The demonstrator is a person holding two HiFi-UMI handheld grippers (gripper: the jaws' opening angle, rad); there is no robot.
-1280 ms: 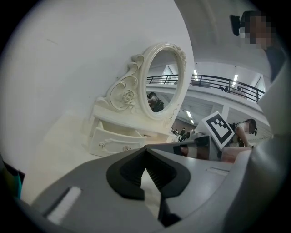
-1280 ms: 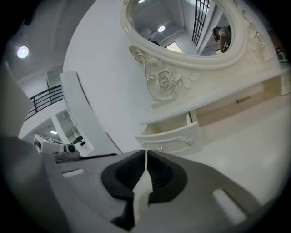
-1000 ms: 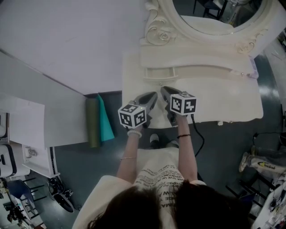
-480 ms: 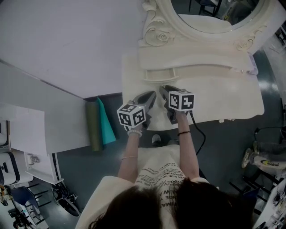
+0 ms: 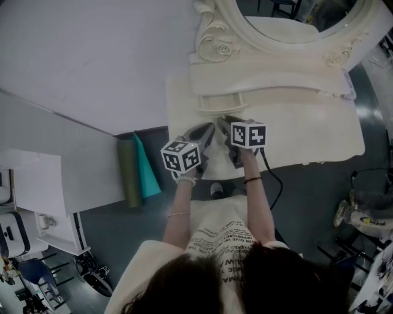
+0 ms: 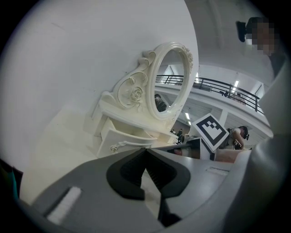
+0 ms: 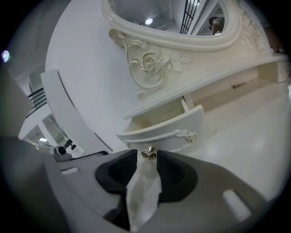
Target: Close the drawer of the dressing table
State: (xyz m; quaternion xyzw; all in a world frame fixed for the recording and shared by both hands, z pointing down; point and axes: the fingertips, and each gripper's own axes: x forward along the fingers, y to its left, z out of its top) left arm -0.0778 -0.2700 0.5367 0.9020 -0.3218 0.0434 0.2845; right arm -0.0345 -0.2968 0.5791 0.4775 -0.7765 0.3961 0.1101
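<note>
The cream dressing table (image 5: 307, 132) carries a small upper drawer (image 5: 221, 102) that stands pulled out. In the right gripper view its curved front (image 7: 168, 132) fills the middle, with a gold knob (image 7: 148, 154) low on it. My right gripper (image 7: 148, 157) has just been opening its jaws. The knob sits between the fingertips, and the pads stand off it. My left gripper (image 6: 145, 152) is shut on nothing, just left of the right one and pointing at the drawer (image 6: 122, 141). In the head view the left gripper (image 5: 206, 132) and the right gripper (image 5: 226, 122) hover side by side before the drawer.
An oval mirror (image 5: 288, 18) in a carved frame rises behind the drawer. A long open recess (image 7: 236, 86) runs to the drawer's right. A green roll (image 5: 128, 168) and a teal one (image 5: 144, 165) lie on the floor at the left. A black cable (image 5: 273, 184) hangs off the table's front.
Both grippers have edged a little closer to the drawer. The drawer stands out as far as before.
</note>
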